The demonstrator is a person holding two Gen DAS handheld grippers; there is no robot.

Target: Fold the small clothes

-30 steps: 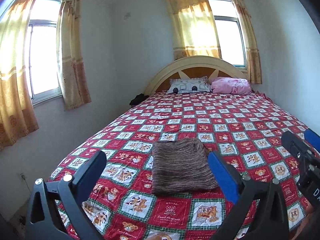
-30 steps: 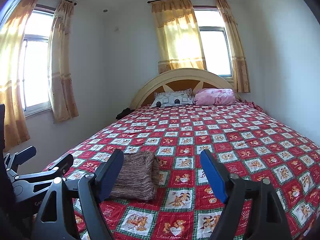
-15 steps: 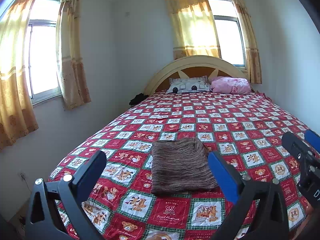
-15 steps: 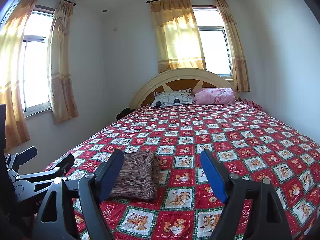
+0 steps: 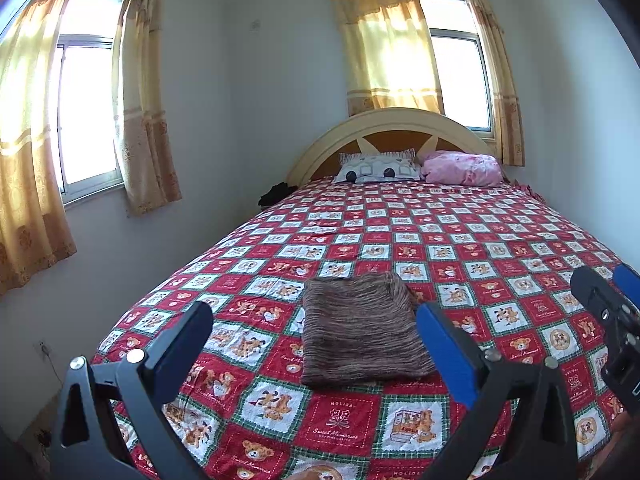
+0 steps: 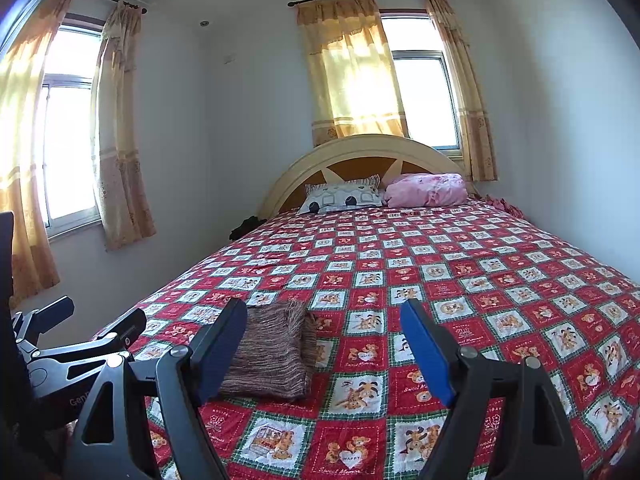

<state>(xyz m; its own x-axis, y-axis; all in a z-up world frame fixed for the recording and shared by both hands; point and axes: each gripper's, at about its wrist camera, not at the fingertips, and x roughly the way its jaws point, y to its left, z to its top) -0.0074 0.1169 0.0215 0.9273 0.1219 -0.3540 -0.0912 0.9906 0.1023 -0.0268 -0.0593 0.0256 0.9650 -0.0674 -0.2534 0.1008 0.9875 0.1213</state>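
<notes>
Holding both tools level above the near edge of the bed (image 5: 500, 240), we keep the left gripper (image 5: 316, 332) spread wide and empty, and the right gripper (image 6: 324, 332) likewise spread with nothing between its pads. Ahead of the left gripper, almost centred between its fingers, lies the folded brown knit cloth (image 5: 360, 332), flat on the quilt, its long axis running away from us. From the right gripper it lies ahead and to the left, so we judge the left hand nearer.

Brown garment (image 5: 362, 334) is a coarse, ribbed knit; the bedspread (image 5: 460, 248) is smooth printed cotton; the headboard (image 6: 360, 150) is painted wood, faintly glossy
</notes>
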